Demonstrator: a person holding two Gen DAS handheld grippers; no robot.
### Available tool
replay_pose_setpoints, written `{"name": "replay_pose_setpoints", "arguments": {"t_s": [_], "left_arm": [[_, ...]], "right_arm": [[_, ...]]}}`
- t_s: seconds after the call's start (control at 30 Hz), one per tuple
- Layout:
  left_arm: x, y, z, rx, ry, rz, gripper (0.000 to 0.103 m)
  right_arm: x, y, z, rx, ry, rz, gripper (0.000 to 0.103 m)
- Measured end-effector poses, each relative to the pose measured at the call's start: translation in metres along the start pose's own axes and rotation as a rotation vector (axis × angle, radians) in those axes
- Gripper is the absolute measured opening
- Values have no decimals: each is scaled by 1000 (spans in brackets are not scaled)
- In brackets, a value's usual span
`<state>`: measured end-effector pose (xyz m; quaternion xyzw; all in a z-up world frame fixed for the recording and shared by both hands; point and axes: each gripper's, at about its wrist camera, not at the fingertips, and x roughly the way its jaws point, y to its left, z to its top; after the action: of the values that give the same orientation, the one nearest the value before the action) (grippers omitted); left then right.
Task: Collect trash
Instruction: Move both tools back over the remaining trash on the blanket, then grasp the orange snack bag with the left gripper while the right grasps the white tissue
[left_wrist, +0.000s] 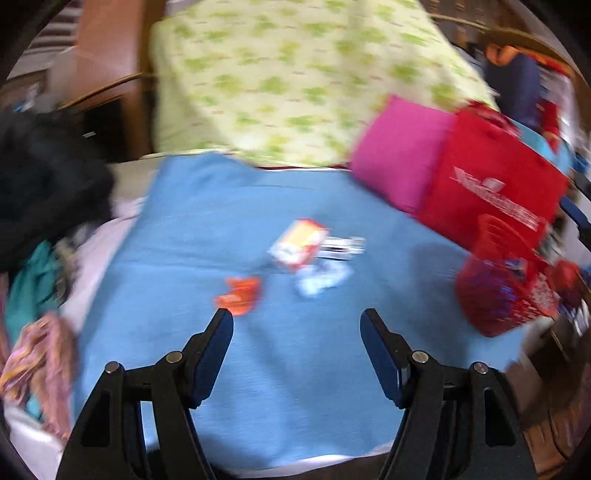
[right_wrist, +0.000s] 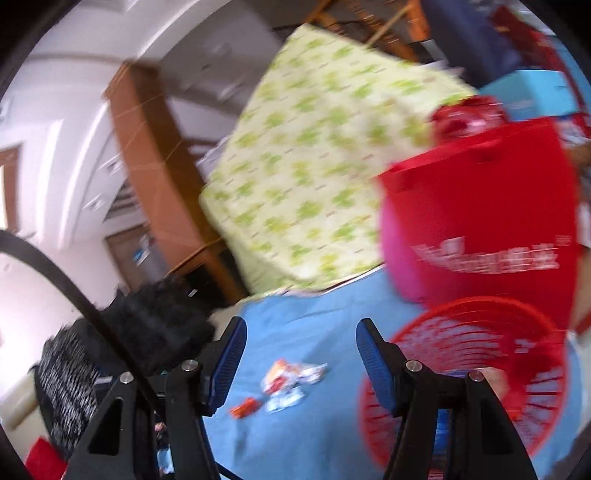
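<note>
Standing apart and empty, left gripper and right gripper face crumpled wrappers beside the red mesh basket, ready for collecting.

Left wrist cam sits right behind its tool and tilts down at the blue bedsheet, wrappers mid-frame, fairly near. Right wrist cam rides behind its own tool and looks closer to level, so wall and ceiling fill the upper left. Both blurry; both catch the sheet, wrappers, green-print pillow and red bag.
</note>
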<state>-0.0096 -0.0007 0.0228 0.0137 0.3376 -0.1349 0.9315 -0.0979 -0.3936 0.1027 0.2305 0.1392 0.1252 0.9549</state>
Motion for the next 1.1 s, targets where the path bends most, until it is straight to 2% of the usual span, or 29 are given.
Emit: {"name": "replay_pose_setpoints", "arguments": {"t_s": [0.13,0.27,0.53,0.63,0.7,0.8,0.9,0.93,0.97,1.0,1.1], "left_arm": [[10,41,-8,-68,6,38,72],[38,56,-16,-98,55,45,72],[99,67,-17,-97,140,48,72],[121,70,-9,-98,170,27,72],[137,67,-3,-87,181,2,72],[156,65,4,-78,196,-18,71],[182,59,15,-80,220,-79,65],[190,57,17,-77,235,-87,60],[199,55,18,-75,257,-84,48],[208,53,17,-76,286,-85,42],[212,52,16,-95,293,-95,39]], "right_arm": [[54,32,-23,-55,134,38,65],[128,44,-61,-55,328,24,65],[245,22,-111,59,563,-16,64],[289,6,-133,135,635,-42,53],[312,-3,-148,203,676,-58,46],[340,-19,-165,288,706,-101,44],[356,-29,-175,340,708,-126,40],[357,-29,-175,345,699,-127,40],[360,-30,-174,350,686,-128,39],[361,-30,-174,347,683,-132,35],[363,-26,-173,303,681,-138,25]]}}
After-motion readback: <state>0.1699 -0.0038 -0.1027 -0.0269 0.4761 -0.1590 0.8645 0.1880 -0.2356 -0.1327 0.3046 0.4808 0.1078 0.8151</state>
